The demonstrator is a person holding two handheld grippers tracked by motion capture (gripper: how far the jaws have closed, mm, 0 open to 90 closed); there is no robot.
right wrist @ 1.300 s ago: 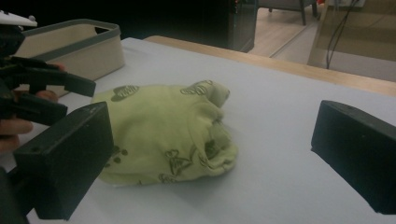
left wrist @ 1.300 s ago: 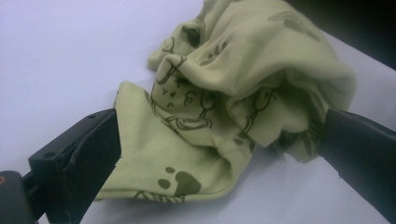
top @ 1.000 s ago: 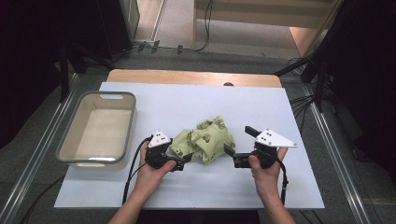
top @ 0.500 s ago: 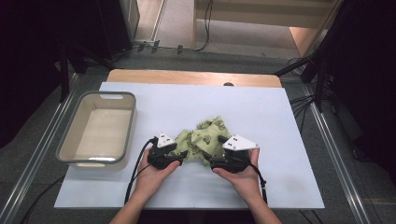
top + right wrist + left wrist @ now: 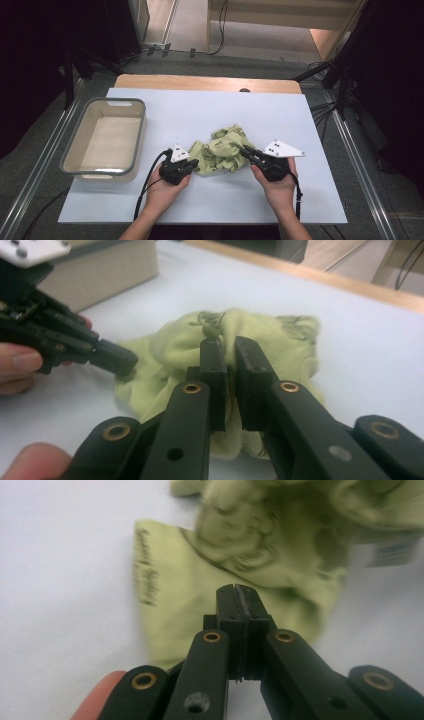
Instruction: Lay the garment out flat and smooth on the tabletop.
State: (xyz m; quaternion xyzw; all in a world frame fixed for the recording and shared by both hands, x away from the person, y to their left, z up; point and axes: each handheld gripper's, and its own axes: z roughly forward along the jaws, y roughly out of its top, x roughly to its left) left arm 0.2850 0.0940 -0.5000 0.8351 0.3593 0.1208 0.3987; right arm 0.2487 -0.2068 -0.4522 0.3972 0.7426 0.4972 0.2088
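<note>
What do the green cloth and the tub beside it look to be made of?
Cloth: soft printed fabric, likely cotton knit; matte, crumpled into loose folds, dark print, small sewn label. Tub: probably rigid plastic; smooth grey rim, pale inside, moulded handle slot.

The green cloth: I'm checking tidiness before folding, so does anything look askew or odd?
Yes. The green cloth lies crumpled in a heap mid-table, not flat, with both tongs, left and right, closed at its edges. The grey bin sits square.
</note>
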